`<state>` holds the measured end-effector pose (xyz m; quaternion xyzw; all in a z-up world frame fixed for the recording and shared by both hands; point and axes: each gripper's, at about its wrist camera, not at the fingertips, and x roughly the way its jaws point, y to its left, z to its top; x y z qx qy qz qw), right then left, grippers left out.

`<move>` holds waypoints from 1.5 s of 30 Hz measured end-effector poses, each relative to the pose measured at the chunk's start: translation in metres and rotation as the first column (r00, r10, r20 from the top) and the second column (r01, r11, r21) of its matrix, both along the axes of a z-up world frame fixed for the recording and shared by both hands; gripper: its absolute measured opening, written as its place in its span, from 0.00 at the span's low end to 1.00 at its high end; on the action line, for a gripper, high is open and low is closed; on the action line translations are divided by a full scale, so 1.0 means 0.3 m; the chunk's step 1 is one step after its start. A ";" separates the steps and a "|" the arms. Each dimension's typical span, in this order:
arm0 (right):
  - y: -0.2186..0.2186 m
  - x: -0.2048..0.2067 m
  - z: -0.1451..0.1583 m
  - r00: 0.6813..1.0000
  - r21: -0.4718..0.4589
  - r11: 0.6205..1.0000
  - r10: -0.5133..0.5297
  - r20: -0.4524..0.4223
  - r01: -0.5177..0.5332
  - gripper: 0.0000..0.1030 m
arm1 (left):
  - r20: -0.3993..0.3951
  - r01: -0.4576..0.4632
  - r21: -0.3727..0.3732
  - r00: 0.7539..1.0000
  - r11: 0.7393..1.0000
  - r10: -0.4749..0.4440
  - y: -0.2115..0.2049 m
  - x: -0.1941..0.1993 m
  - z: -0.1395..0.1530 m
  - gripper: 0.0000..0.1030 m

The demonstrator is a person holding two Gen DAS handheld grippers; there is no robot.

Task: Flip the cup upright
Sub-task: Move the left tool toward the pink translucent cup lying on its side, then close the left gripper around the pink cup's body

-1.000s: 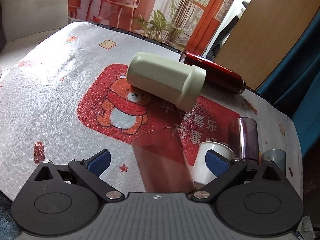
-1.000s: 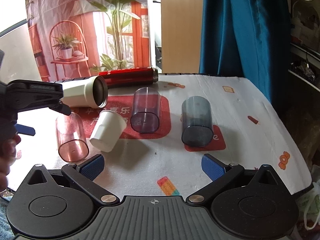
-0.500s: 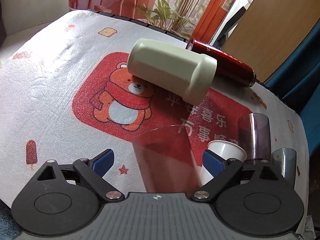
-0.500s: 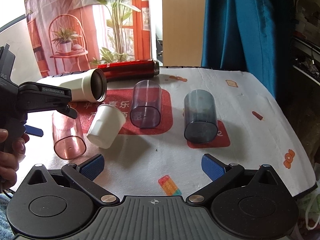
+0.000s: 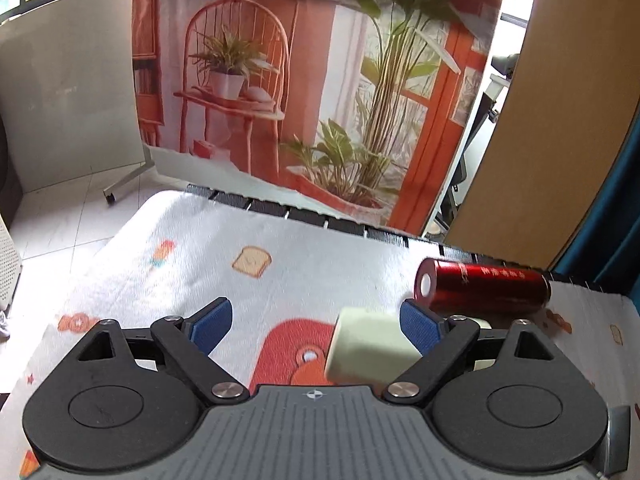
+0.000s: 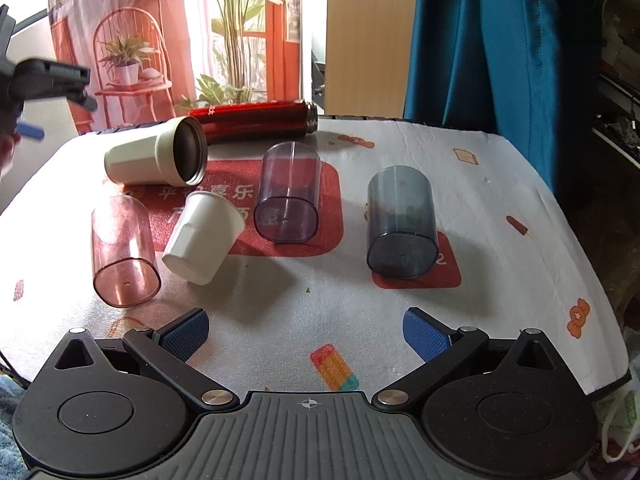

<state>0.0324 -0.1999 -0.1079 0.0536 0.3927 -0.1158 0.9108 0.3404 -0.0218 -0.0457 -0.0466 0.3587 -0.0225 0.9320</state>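
Observation:
Several cups lie on their sides on the cloth-covered table [image 6: 500, 184]: a pink clear cup [image 6: 122, 250], a small white cup [image 6: 204, 236], a purple clear cup [image 6: 289, 192], a grey-blue clear cup [image 6: 401, 226] and a cream mug [image 6: 156, 157]. My right gripper [image 6: 306, 334] is open and empty, near the front edge. My left gripper [image 5: 316, 326] is open and empty, raised above the table's left side; it also shows in the right wrist view [image 6: 44, 80]. The cream mug [image 5: 368, 350] lies just below its right finger.
A red metal flask [image 6: 256, 120] lies on its side at the back, also in the left wrist view [image 5: 484, 286]. A printed backdrop [image 5: 304, 80] hangs behind the table. A blue curtain [image 6: 500, 40] hangs at the right.
My left gripper has lifted up and tilted back, away from the pink cup, which has left its view. The cups have not moved. The right gripper has barely shifted.

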 end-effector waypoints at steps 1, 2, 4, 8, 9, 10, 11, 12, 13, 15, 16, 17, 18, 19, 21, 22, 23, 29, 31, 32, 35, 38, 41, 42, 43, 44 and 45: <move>0.004 0.007 -0.004 1.000 -0.004 1.000 0.002 -0.008 -0.002 1.00 | 0.001 -0.005 -0.015 1.000 1.000 0.005 0.001 0.030 0.002 0.88; 0.009 0.014 -0.008 1.000 -0.011 1.000 0.005 -0.014 -0.005 1.00 | -0.007 -0.007 -0.026 1.000 1.000 0.007 -0.003 0.051 -0.002 0.87; 0.017 0.021 -0.009 1.000 -0.021 1.000 0.009 -0.025 -0.010 1.00 | -0.027 -0.003 -0.049 1.000 0.999 0.001 -0.015 0.072 -0.011 0.85; 0.014 0.031 -0.005 1.000 -0.033 0.999 -0.004 -0.024 0.003 1.00 | -0.104 0.046 -0.076 0.993 0.996 -0.054 -0.042 0.022 -0.060 0.85; 0.010 0.035 -0.007 1.000 -0.033 0.999 -0.009 -0.027 0.008 1.00 | -0.150 0.040 -0.090 0.987 0.995 -0.054 -0.051 -0.001 -0.069 0.87; 0.008 0.039 -0.010 0.999 -0.031 0.999 -0.011 -0.031 0.010 1.00 | -0.193 0.033 -0.113 0.980 0.993 -0.054 -0.059 -0.031 -0.079 0.88; 0.008 0.043 -0.015 0.999 -0.029 1.000 -0.010 -0.035 0.008 1.00 | -0.225 0.033 -0.143 0.972 0.989 -0.065 -0.066 -0.068 -0.085 0.88; 0.010 0.047 -0.020 0.999 -0.029 1.000 -0.007 -0.040 0.005 1.00 | -0.250 0.034 -0.171 0.965 0.985 -0.077 -0.058 -0.130 -0.094 0.90; 0.012 0.051 -0.026 0.999 -0.028 1.000 -0.001 -0.046 0.000 1.00 | -0.263 0.034 -0.181 0.961 0.983 -0.082 -0.044 -0.183 -0.101 0.94; 0.020 0.058 -0.032 0.999 -0.028 1.000 0.012 -0.051 -0.013 1.00 | -0.288 0.054 -0.180 0.952 0.982 -0.105 -0.068 -0.273 -0.121 0.95; 0.024 0.059 -0.033 0.999 -0.029 0.999 0.017 -0.050 -0.018 1.00 | -0.307 0.069 -0.176 0.944 0.982 -0.121 -0.076 -0.318 -0.145 0.95; 0.027 0.060 -0.033 0.999 -0.030 0.999 0.021 -0.049 -0.022 1.00 | -0.323 0.076 -0.176 0.937 0.981 -0.130 -0.082 -0.340 -0.162 0.95; 0.030 0.061 -0.033 0.999 -0.030 0.999 0.024 -0.048 -0.025 1.00 | -0.339 0.081 -0.182 0.930 0.980 -0.140 -0.091 -0.358 -0.180 0.94; 0.033 0.060 -0.032 0.999 -0.030 0.999 0.026 -0.046 -0.027 1.00 | -0.351 0.081 -0.190 0.925 0.979 -0.144 -0.100 -0.367 -0.196 0.94; 0.037 0.053 -0.029 0.999 -0.032 0.999 0.029 -0.042 -0.031 1.00 | -0.364 0.069 -0.204 0.921 0.977 -0.141 -0.108 -0.371 -0.214 0.92; 0.038 0.049 -0.026 0.999 -0.033 0.999 0.029 -0.039 -0.031 1.00 | -0.362 0.059 -0.214 0.922 0.975 -0.136 -0.110 -0.371 -0.219 0.92; 0.037 0.044 -0.024 0.999 -0.034 0.999 0.027 -0.035 -0.028 1.00 | -0.352 0.049 -0.225 0.927 0.973 -0.128 -0.119 -0.374 -0.226 0.92; 0.017 0.027 -0.016 1.000 -0.027 1.000 0.001 -0.026 -0.002 1.00 | -0.322 0.046 -0.223 0.939 0.974 -0.118 -0.168 -0.377 -0.259 0.72; 0.018 0.024 -0.016 1.000 -0.031 0.999 0.004 -0.024 -0.005 1.00 | -0.291 0.073 -0.206 0.947 0.976 -0.132 -0.178 -0.384 -0.249 0.65; 0.018 0.024 -0.015 1.000 -0.032 0.999 0.005 -0.024 -0.006 1.00 | -0.279 0.077 -0.177 0.952 0.981 -0.125 -0.184 -0.381 -0.246 0.65; 0.017 0.025 -0.016 1.000 -0.028 1.000 0.002 -0.024 -0.003 1.00 | -0.253 0.061 -0.157 0.962 0.986 -0.100 -0.155 -0.357 -0.245 0.64; 0.018 0.023 -0.014 1.000 -0.029 1.000 0.003 -0.022 -0.004 1.00 | -0.241 0.058 -0.167 0.965 0.984 -0.097 -0.103 -0.320 -0.244 0.64; 0.019 0.023 -0.014 1.000 -0.028 1.000 0.003 -0.023 -0.004 1.00 | -0.231 0.047 -0.153 0.970 0.987 -0.082 -0.040 -0.288 -0.240 0.65; 0.019 0.023 -0.013 1.000 -0.027 1.000 0.003 -0.023 -0.004 1.00 | -0.228 0.040 -0.145 0.971 0.989 -0.072 -0.017 -0.279 -0.238 0.64; 0.019 0.024 -0.013 1.000 -0.027 1.000 0.003 -0.023 -0.004 1.00 | -0.225 0.027 -0.130 0.973 0.991 -0.056 0.005 -0.271 -0.236 0.64; 0.020 0.025 -0.014 1.000 -0.028 1.000 0.003 -0.024 -0.004 1.00 | -0.221 0.020 -0.122 0.974 0.992 -0.047 0.027 -0.264 -0.235 0.64; 0.021 0.025 -0.014 1.000 -0.027 1.000 0.004 -0.025 -0.005 1.00 | -0.217 0.012 -0.121 0.975 0.993 -0.038 0.052 -0.258 -0.234 0.64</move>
